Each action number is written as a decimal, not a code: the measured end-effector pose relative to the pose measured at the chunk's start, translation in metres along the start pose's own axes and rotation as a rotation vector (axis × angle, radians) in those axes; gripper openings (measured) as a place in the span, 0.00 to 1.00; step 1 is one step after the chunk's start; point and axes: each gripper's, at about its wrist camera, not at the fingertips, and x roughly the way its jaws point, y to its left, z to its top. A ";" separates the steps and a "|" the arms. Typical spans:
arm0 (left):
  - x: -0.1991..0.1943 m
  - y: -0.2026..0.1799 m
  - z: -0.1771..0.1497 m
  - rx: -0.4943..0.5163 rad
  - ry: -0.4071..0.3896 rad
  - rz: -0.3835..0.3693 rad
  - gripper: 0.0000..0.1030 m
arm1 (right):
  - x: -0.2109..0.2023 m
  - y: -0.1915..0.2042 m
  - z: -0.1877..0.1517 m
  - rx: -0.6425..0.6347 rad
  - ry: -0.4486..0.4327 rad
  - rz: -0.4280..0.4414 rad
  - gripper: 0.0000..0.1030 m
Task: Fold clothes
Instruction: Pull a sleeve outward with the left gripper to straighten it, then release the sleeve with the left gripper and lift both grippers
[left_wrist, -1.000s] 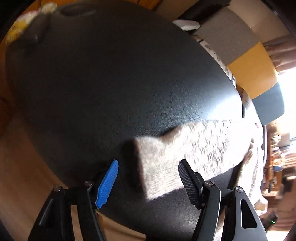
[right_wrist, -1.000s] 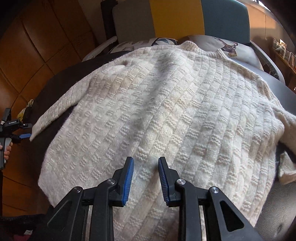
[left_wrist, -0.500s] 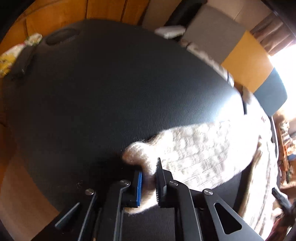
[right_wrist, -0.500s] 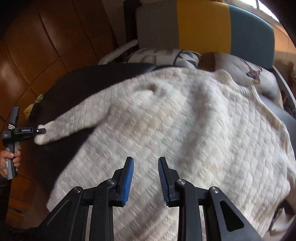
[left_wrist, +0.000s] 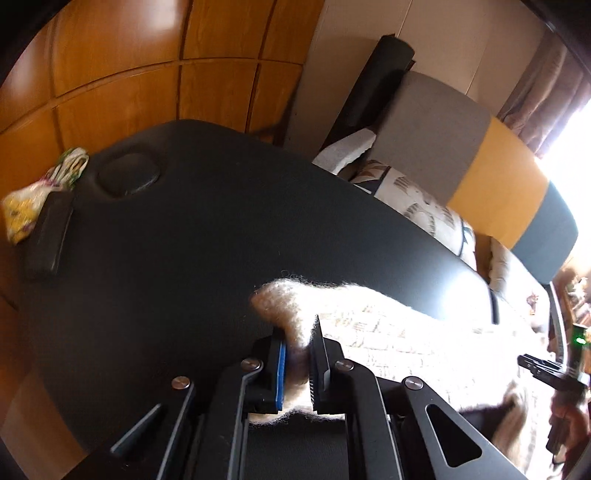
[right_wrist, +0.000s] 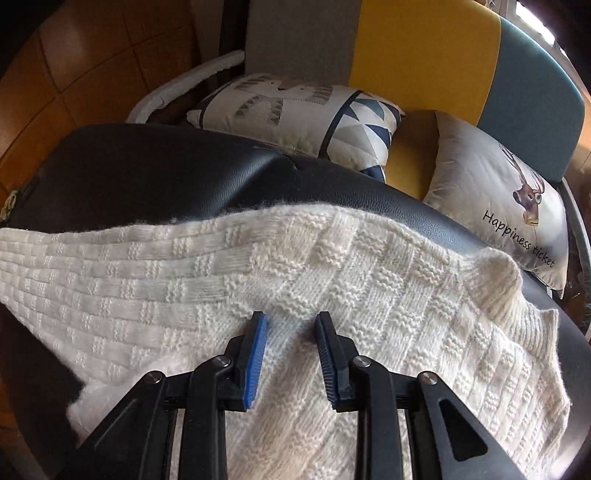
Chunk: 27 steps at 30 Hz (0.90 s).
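The sweater (right_wrist: 332, 280) lies spread on the padded table (right_wrist: 155, 173), its collar (right_wrist: 495, 273) toward the right edge; one sleeve end (left_wrist: 291, 310) reaches out over the table's middle, pinched in the left gripper (left_wrist: 297, 363); the right gripper (right_wrist: 291, 354) sits over the sweater's body; behind the far edge two cushions (right_wrist: 295, 107) rest on a sofa (right_wrist: 424, 51); at the table's far left corner lies a folded cloth (left_wrist: 40, 195).

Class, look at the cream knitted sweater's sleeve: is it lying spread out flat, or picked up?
Picked up. The left claw is shut on the sleeve cuff, whose end bunches between the pads above the black table.
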 end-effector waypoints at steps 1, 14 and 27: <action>0.010 -0.003 0.008 0.019 0.005 0.021 0.09 | 0.001 -0.001 0.002 0.002 -0.008 0.009 0.26; 0.107 -0.029 0.026 0.259 0.097 0.288 0.10 | 0.016 0.005 0.010 -0.088 -0.059 0.028 0.26; 0.013 -0.039 0.063 0.080 0.014 0.062 0.36 | -0.074 -0.115 -0.029 0.266 -0.193 0.178 0.28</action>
